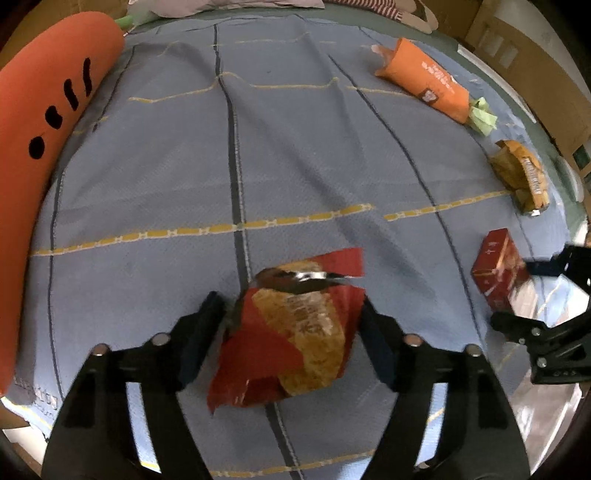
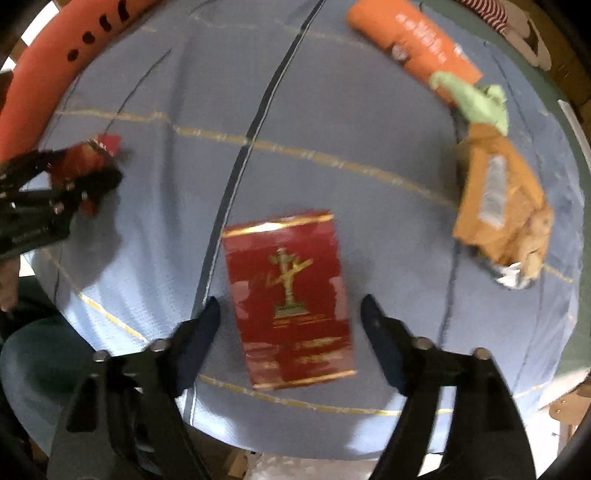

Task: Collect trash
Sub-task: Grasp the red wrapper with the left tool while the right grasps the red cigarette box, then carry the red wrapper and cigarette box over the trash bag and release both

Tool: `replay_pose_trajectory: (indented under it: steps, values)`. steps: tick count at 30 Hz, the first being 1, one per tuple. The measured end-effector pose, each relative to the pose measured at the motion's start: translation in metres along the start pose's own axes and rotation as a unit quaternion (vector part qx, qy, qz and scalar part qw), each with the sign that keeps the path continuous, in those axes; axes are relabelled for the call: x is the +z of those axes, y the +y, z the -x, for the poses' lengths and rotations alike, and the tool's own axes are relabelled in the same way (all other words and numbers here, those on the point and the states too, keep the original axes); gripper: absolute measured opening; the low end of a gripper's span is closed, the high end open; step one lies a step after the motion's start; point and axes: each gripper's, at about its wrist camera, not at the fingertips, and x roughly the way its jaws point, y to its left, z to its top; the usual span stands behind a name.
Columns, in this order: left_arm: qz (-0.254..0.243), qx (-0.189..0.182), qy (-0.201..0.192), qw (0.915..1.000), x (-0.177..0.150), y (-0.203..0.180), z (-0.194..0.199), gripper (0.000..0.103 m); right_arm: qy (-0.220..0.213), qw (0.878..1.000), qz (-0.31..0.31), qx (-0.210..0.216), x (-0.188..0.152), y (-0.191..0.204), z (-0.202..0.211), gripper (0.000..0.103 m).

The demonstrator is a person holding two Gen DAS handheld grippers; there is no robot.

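A red and yellow snack wrapper (image 1: 295, 332) lies between the fingers of my left gripper (image 1: 291, 310). Its right edge meets the right pad, and a thin dark gap shows at the left pad, so the jaws stand open around it. The right wrist view shows this gripper (image 2: 92, 173) at the left with the wrapper (image 2: 99, 147) at its tips. My right gripper (image 2: 290, 304) points down over a flat red box (image 2: 288, 288) with gold print. It is open, with bare blanket on both sides of the box. The left wrist view has that box (image 1: 495, 266) and gripper (image 1: 517, 293) at the right.
A crumpled orange-brown wrapper (image 2: 498, 199) lies right of the box. Beyond it is a small carrot plush (image 2: 417, 33) with green leaves. A big carrot pillow (image 1: 48, 110) lines the left side of the blue blanket (image 1: 147, 166). The bed's near edge is just behind both grippers.
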Motion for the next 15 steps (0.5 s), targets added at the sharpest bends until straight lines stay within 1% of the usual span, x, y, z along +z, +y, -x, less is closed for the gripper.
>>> replay_pose_trajectory:
  steps: [1, 2, 4, 5, 6, 7, 10, 11, 13, 15]
  values:
    - [0.000, 0.002, -0.002, 1.0000, 0.000, 0.000, 0.000, 0.063, -0.002, 1.000, -0.004, 0.004, -0.001, 0.002, -0.001, 0.056]
    - [0.002, 0.003, -0.005, 1.0000, -0.001, 0.002, 0.000, 0.061, -0.010, 1.000, -0.001, -0.001, -0.001, 0.005, 0.000, 0.056]
    - [0.007, 0.003, -0.009, 0.9999, -0.002, 0.004, 0.002, 0.051, -0.025, 1.000, 0.005, 0.005, -0.003, 0.012, 0.007, 0.056]
    - [0.010, 0.001, -0.012, 0.9999, -0.002, 0.005, 0.004, 0.047, -0.029, 1.000, 0.004, 0.009, -0.004, 0.013, 0.009, 0.056]
    - [0.015, -0.006, -0.018, 0.9997, -0.002, 0.007, 0.007, 0.041, -0.040, 0.999, 0.002, 0.010, -0.006, 0.016, 0.016, 0.056]
    - [0.018, -0.007, -0.021, 0.9996, -0.002, 0.007, 0.009, 0.039, -0.055, 0.998, 0.000, 0.001, -0.008, 0.018, 0.025, 0.056]
    - [0.019, 0.002, -0.036, 0.9992, -0.005, 0.006, 0.019, 0.038, -0.095, 0.995, -0.004, -0.013, -0.017, 0.020, 0.050, 0.056]
    - [0.017, 0.004, -0.047, 0.9987, -0.007, 0.005, 0.026, 0.038, -0.116, 0.993, -0.008, -0.016, -0.023, 0.021, 0.065, 0.056]
    - [0.013, 0.011, -0.068, 0.9975, -0.010, 0.003, 0.042, 0.037, -0.143, 0.989, -0.011, -0.024, -0.034, 0.022, 0.083, 0.056]
    - [0.010, 0.039, -0.105, 0.9937, -0.015, -0.003, 0.068, 0.037, -0.165, 0.986, -0.016, -0.033, -0.046, 0.017, 0.101, 0.056]
